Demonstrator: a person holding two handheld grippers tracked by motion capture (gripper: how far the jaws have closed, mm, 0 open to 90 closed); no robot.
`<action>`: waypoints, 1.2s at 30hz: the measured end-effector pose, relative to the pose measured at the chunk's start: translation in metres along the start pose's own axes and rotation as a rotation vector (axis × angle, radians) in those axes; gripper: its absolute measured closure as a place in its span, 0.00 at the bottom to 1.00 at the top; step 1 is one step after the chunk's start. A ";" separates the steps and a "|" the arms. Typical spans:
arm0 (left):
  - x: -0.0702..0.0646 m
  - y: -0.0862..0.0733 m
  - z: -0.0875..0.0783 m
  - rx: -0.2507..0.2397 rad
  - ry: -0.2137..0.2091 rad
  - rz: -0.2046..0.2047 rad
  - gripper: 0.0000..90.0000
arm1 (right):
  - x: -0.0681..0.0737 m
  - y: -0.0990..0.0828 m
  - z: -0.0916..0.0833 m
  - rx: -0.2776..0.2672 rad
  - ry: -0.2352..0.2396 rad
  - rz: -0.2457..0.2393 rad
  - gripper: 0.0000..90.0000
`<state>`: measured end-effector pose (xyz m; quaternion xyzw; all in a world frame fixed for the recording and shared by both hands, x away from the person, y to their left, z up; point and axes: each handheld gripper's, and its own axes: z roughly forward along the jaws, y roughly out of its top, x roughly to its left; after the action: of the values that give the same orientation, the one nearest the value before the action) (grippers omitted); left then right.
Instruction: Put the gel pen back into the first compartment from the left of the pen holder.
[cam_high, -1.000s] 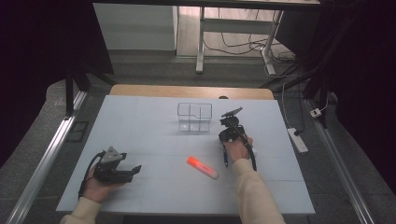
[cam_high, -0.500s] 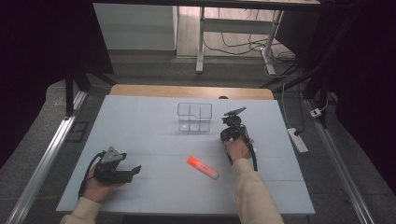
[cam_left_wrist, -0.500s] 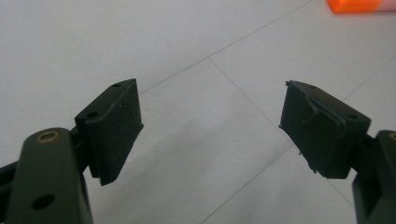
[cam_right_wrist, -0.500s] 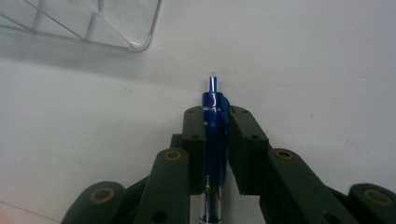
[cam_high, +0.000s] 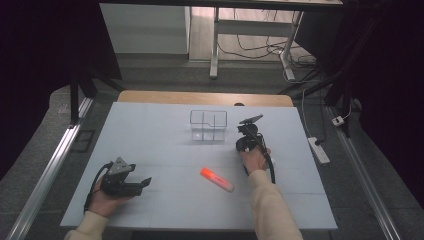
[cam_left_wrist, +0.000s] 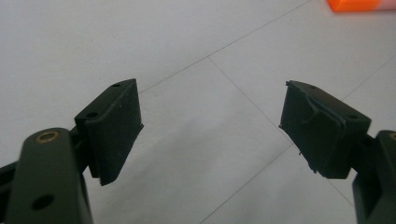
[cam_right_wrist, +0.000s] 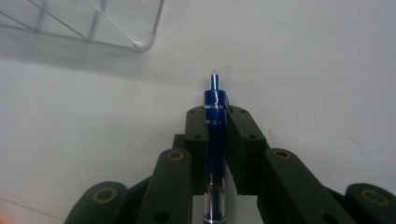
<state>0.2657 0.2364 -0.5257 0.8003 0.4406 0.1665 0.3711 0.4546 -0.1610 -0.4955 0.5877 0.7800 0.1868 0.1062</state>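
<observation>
A blue pen (cam_right_wrist: 215, 100) stands clamped between the pads of my right gripper (cam_right_wrist: 215, 112), its tip close to the white table. The jaws have just been opening slightly, and the pen is still pressed between them. In the high view the right gripper (cam_high: 243, 145) hangs just right of a clear divided container (cam_high: 208, 125), whose corner (cam_right_wrist: 93, 23) appears at the upper left of the right gripper view. An orange marker (cam_high: 216, 179) lies on the table in front of it. My left gripper (cam_high: 145, 182) rests at the front left, open and holding nothing (cam_left_wrist: 210, 116); the marker's end (cam_left_wrist: 359, 4) lies beyond it.
The white tabletop (cam_high: 150, 130) has a wooden edge (cam_high: 200, 97) at the back. A white power strip (cam_high: 318, 150) lies on the floor to the right. Metal rails run along the floor on both sides.
</observation>
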 end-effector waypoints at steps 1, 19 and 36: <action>0.000 0.000 0.000 0.000 0.000 0.000 0.23 | 0.000 -0.001 0.001 0.009 0.000 0.001 0.85; 0.001 0.002 0.001 -0.002 -0.007 0.000 0.23 | 0.002 -0.009 -0.007 0.018 -0.016 0.044 0.89; 0.001 0.003 0.003 0.004 -0.004 0.005 0.23 | -0.012 -0.019 -0.049 -0.204 0.166 0.051 0.89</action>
<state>0.2694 0.2348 -0.5257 0.8024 0.4383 0.1651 0.3700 0.4226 -0.1853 -0.4594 0.5762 0.7478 0.3157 0.0957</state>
